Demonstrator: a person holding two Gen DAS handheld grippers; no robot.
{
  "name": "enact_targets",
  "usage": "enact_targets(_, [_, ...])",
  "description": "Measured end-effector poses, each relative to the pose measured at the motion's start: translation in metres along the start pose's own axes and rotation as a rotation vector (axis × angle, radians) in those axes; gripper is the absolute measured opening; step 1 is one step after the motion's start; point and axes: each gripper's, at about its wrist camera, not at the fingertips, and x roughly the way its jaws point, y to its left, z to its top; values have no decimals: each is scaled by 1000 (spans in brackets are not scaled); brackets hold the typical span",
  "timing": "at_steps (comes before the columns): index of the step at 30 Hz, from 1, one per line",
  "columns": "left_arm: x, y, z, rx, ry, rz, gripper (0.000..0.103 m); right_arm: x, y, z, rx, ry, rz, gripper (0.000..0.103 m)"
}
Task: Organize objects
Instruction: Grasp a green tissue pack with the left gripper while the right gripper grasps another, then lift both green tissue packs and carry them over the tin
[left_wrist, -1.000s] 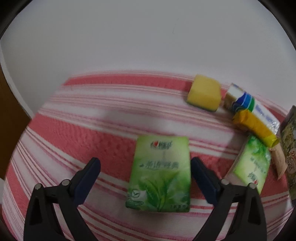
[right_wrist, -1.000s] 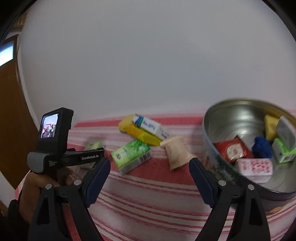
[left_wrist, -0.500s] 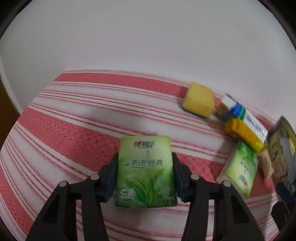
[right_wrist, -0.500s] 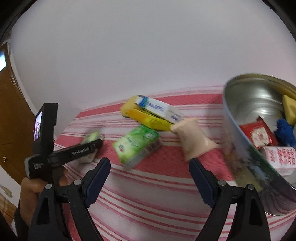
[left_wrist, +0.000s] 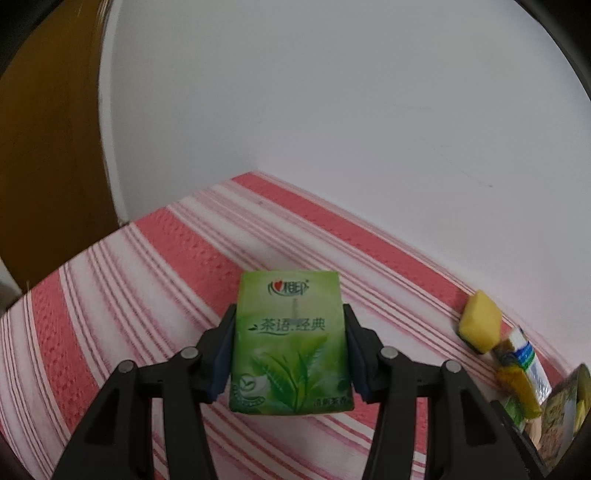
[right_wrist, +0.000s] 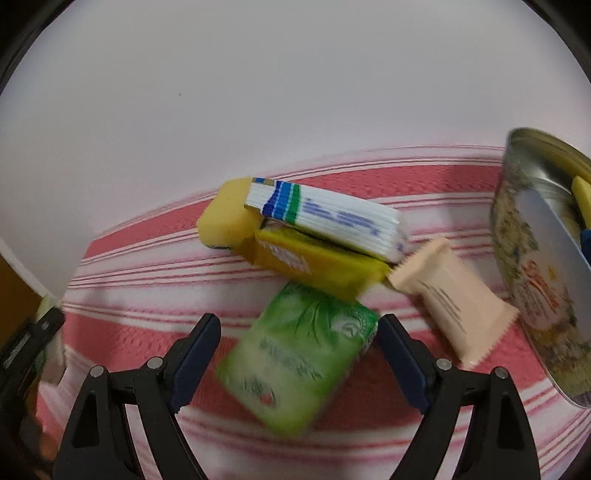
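My left gripper (left_wrist: 290, 354) is shut on a green tissue pack (left_wrist: 290, 339) with a tea-leaf print, held a little above the red and white striped cloth (left_wrist: 147, 280). In the right wrist view my right gripper (right_wrist: 299, 350) stands open, and a second green tissue pack (right_wrist: 299, 363) lies on the cloth between its fingers, untouched. Just beyond it lie a yellow wrapped bar (right_wrist: 317, 262), a white, blue and green striped packet (right_wrist: 332, 221), a yellow sponge (right_wrist: 225, 214) and a beige snack packet (right_wrist: 450, 295). A round metal tin (right_wrist: 532, 266) with items inside stands at the right.
A white wall rises right behind the cloth. A brown wooden door (left_wrist: 48, 129) stands at the left. In the left wrist view the yellow sponge (left_wrist: 480, 325), the striped packet (left_wrist: 526, 356) and the tin (left_wrist: 561, 417) crowd the right edge. The left gripper's body (right_wrist: 26, 347) shows at the right wrist view's left edge.
My left gripper closed on the tea-leaf tissue pack and lifted it, rolling and swinging left. My right gripper moved left and down from the tin to straddle the second green pack.
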Motion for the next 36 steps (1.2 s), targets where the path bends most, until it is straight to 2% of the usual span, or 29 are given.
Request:
enact_targets(2, [2, 2, 0, -14, 16, -7, 52, 6, 10, 2, -42, 8, -48, 89])
enact_targets(6, [5, 0, 0, -40, 47, -57, 52, 16, 29, -2, -199, 51, -56, 88])
enact_targets(7, [4, -1, -1, -37, 47, -58, 52, 17, 32, -3, -235, 58, -62, 80])
enact_targets(8, [4, -2, -1, -33, 46, -54, 52, 16, 33, -4, -251, 52, -45, 73])
enact_targets(12, [5, -1, -1, -35, 46, -54, 52, 9, 24, -9, -269, 52, 41, 67])
enact_targets(15, [2, -1, -2, -25, 27, -66, 52, -2, 7, -12, -222, 39, 196, 65])
enact_targets(16, [1, -1, -1, -20, 17, -72, 52, -11, 2, -14, -218, 7, 261, 65])
enact_targets(19, [-8, -5, -1, -9, -27, -107, 52, -49, -3, -20, -284, -138, 378, 65])
enact_targets(21, [-16, -9, -2, 7, -59, -139, 52, -72, -7, -28, -331, -227, 403, 65])
enact_targets(25, [-32, -24, -5, 67, -123, -192, 52, -101, -19, -39, -349, -357, 378, 65])
enact_targets(30, [-53, -44, -14, 133, -180, -284, 52, -115, -20, -38, -371, -499, 228, 65])
enact_targets(36, [-57, -54, -18, 190, -208, -256, 52, -123, -19, -38, -373, -589, 150, 65])
